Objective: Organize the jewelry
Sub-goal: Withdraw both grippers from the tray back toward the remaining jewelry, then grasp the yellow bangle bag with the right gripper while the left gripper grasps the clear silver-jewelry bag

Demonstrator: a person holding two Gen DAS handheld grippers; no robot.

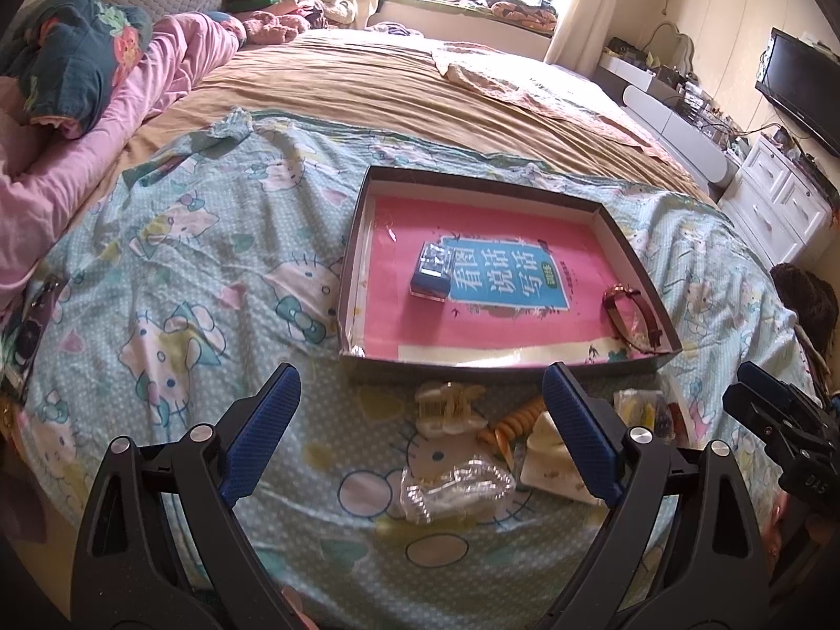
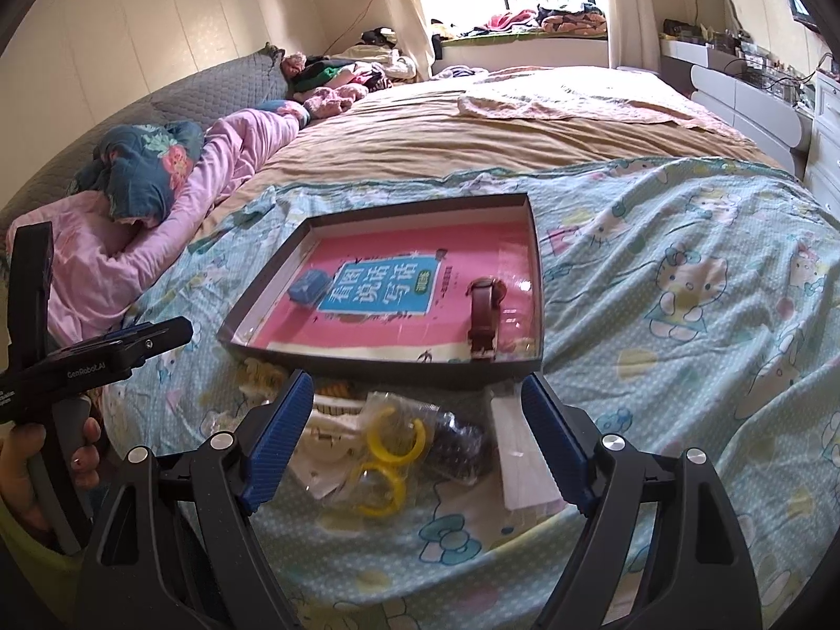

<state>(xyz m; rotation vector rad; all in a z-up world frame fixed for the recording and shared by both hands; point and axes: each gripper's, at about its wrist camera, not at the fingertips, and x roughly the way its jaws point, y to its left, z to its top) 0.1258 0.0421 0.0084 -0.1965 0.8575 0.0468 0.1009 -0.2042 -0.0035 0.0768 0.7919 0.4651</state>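
Observation:
A dark shallow box tray [image 1: 638,262] [image 2: 536,283] with a pink book cover as its floor lies on the bed. In it are a small blue box [image 1: 431,275] [image 2: 308,286] and a red-strap watch [image 1: 632,312] [image 2: 484,317]. In front of the tray lie a cream hair claw [image 1: 446,407], a clear hair claw [image 1: 454,488], an orange coil tie [image 1: 517,420] and a bag of yellow rings [image 2: 391,459]. My left gripper [image 1: 422,394] is open above the claws. My right gripper [image 2: 417,399] is open over the yellow rings bag.
A Hello Kitty sheet [image 1: 210,283] covers the near bed. A pink quilt [image 1: 121,105] and pillows lie at left. A white card packet [image 2: 525,457] lies by the right finger. White drawers [image 1: 777,199] and a TV [image 1: 803,84] stand at right.

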